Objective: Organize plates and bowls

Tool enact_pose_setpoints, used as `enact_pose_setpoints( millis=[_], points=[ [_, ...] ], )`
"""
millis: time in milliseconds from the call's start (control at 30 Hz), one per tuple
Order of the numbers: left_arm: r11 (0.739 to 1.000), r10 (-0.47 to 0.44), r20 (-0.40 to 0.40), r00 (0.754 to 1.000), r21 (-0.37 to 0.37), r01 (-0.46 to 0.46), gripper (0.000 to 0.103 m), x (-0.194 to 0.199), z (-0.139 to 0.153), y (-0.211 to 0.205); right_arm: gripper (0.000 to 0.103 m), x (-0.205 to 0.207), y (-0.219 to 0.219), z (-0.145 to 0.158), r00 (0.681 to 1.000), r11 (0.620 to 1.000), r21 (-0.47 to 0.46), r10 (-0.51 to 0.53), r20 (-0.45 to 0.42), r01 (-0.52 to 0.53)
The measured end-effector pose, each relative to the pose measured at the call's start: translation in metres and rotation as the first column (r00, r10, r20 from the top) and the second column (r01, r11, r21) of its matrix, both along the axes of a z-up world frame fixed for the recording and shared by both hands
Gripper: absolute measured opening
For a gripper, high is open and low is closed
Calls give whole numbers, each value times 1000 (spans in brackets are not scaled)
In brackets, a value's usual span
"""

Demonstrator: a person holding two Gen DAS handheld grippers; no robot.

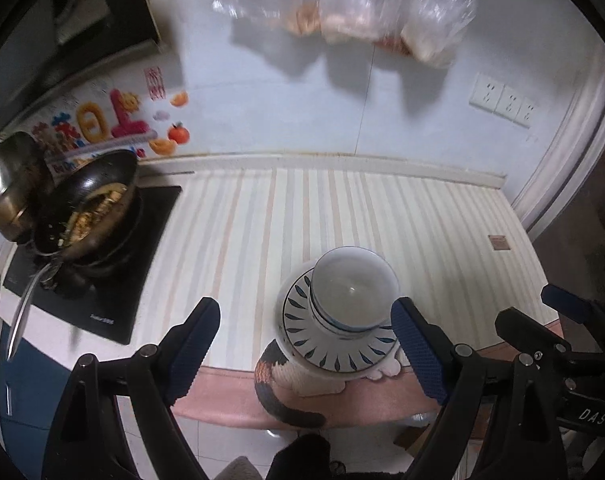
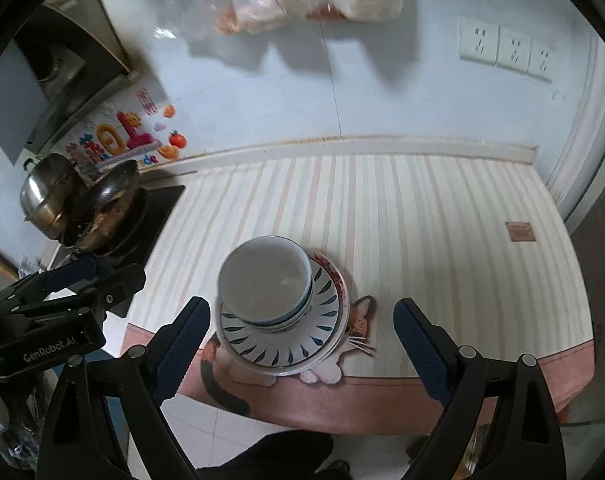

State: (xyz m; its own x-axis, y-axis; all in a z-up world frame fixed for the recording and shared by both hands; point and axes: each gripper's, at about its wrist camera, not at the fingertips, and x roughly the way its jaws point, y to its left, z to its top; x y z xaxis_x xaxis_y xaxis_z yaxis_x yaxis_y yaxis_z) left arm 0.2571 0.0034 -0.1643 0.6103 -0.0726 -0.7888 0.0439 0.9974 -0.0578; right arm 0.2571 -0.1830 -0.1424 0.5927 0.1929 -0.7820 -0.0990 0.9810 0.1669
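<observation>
- Both pairs of fingers stand wide apart and hold nothing: the left gripper point(image 1: 306, 344) has its blue ribbed pads on either side of the stack without touching it, and the right gripper point(image 2: 302, 344) hangs just short of the same stack.
- Nearest the counter edge lies a flat cat-shaped mat point(image 2: 358, 320), patched orange, black and white, with its paws at the pink border of the counter point(image 2: 442, 240).
- On that mat sit the plates point(image 2: 278, 344), stacked: a white one with dark leaf strokes round its rim on top, and at least one more beneath, showing a red-patterned edge.
- Nested bowls point(image 2: 262, 284) rest on the top plate, smooth glazed white inside, round and deep, set off-centre toward the left of the plate.
- Judged from here, the stack is tall, glazed and close to the counter edge; a nudge from either finger could slide the bowls off the plate or push the whole pile over the edge.
- Hard ribbed pads on slick glaze may also slip if a rim is pinched at an angle.
- Farther back, the counter is covered in a pale striped sheet, bare behind the stack.
- At far left, a dark wok point(image 1: 90, 204) with food and a steel pot point(image 1: 6, 184) sit on a black hob.
- Clear plastic bags point(image 1: 354, 0) hang on the pale tiled wall.
</observation>
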Motion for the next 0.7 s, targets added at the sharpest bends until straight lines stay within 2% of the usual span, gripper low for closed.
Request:
enact_pose_setpoints(
  millis=[67,100,133,367,700],
  points=[
    [1000,-2,27,1000,-4,2,90,-18,10,0,96,-17,0,10,1000,1000,-4,4,20,-4],
    [1000,-5,40,999,-5,5,102,-29,16,0,96,-27,-1,15,1000,1000,-3,5,30,-5],
    [1000,-7,50,999,-6,7,103,-37,19,-1,96,-39,-1,21,999,1000,-2,5,42,-5],
    [1000,3,113,994,-17,-1,103,-106,42,1,97,-124,2,56,992,1000,-22,-17,124,20],
    [998,35,191,981,45,-44,103,-198,64,6,98,-248,1,81,977,998,-39,-45,207,55]
  ],
)
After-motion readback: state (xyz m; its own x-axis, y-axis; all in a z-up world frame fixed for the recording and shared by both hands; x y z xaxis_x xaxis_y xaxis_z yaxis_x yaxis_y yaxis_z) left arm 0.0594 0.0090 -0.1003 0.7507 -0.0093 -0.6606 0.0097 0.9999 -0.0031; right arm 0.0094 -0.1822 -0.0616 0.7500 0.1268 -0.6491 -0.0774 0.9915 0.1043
